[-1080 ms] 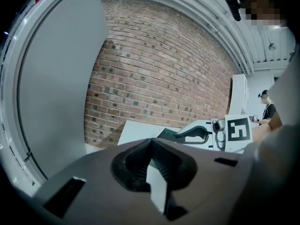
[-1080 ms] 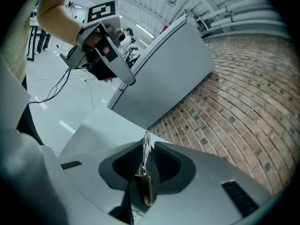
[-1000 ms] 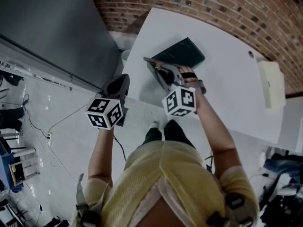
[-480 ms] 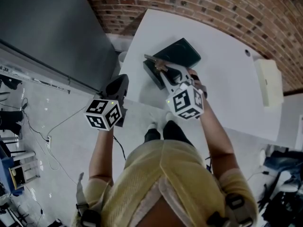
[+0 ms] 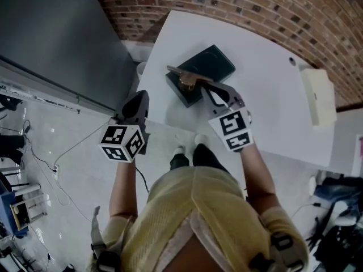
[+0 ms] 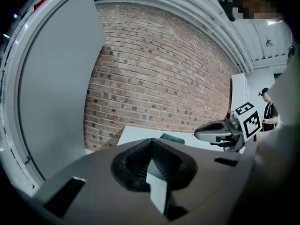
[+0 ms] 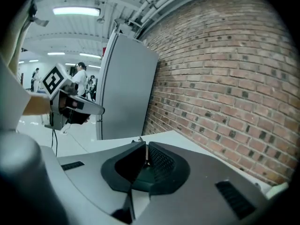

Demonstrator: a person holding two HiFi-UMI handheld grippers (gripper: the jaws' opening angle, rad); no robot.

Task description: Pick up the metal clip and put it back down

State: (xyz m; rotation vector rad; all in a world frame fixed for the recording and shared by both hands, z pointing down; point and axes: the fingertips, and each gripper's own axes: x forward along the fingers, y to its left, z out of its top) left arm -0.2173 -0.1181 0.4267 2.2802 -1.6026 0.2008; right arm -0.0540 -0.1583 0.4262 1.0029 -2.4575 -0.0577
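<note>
While the red brick wall (image 5: 255, 4) runs across the top of the head view, the white tabletop (image 5: 266, 89) spreads below it through the upper centre and right. A dark green rectangular book (image 5: 215, 64) lies on it at upper centre, one corner turned toward the tabletop's left edge.

The left tongs (image 5: 138, 98) hang off that edge at centre left, pads together and holding nothing. The right tongs (image 5: 195, 84) reach to the book's lower-left corner. Their marker cube has rolled round since a second ago, and the jaws have just been closing to a narrow slit with a sliver of metal in it.

The small brassy metal clip (image 5: 186, 83) sits at that corner, pinched at the tips. The grip looks made and the lift begun. Whether the clip has cleared the book cannot be told, and setting it down remains.
</note>
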